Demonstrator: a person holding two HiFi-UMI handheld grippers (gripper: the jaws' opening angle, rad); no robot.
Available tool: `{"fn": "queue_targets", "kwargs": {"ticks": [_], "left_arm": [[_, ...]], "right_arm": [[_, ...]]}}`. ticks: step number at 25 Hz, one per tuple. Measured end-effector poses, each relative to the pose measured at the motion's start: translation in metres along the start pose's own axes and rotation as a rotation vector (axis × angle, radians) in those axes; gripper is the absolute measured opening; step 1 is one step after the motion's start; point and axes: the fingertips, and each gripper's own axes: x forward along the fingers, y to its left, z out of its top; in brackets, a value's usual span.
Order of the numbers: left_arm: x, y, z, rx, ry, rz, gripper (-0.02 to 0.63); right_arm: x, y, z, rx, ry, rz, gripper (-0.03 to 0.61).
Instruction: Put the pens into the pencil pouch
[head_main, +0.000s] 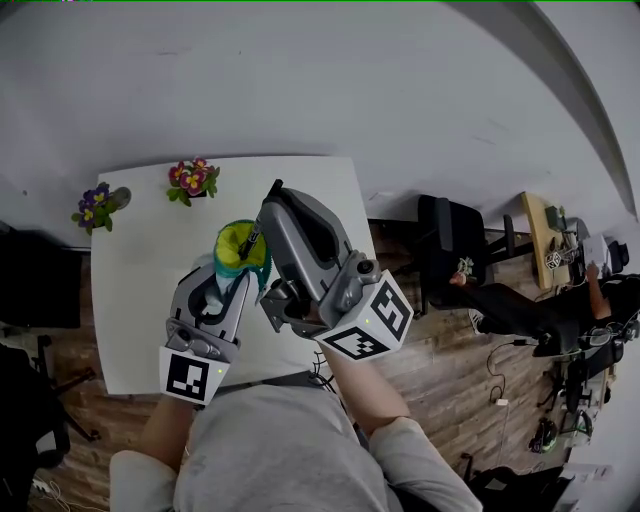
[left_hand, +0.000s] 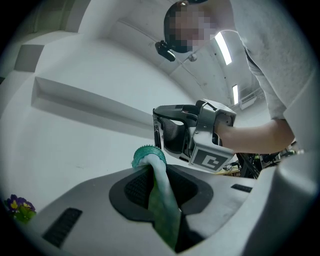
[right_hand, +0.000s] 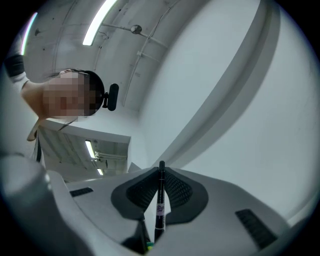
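Pen (right_hand: 160, 200) is clamped tight between the right gripper's (head_main: 270, 200) pads, tip poking past them, just beside the pouch's (head_main: 238, 245) open yellow mouth. The left gripper (head_main: 228, 282) is pinching the pouch's teal edge over the middle of the table (head_main: 140, 280). Flowers (head_main: 193, 178) stand at the far edge.
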Motion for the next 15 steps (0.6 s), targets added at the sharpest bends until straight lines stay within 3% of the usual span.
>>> {"fn": "queue_targets", "kwargs": {"ticks": [15], "left_arm": [[-0.002, 0.0, 0.01, 0.006, -0.031, 0.008, 0.092]], "right_arm": [[-0.017, -0.004, -0.045, 0.011, 0.096, -0.012, 0.053]]}}
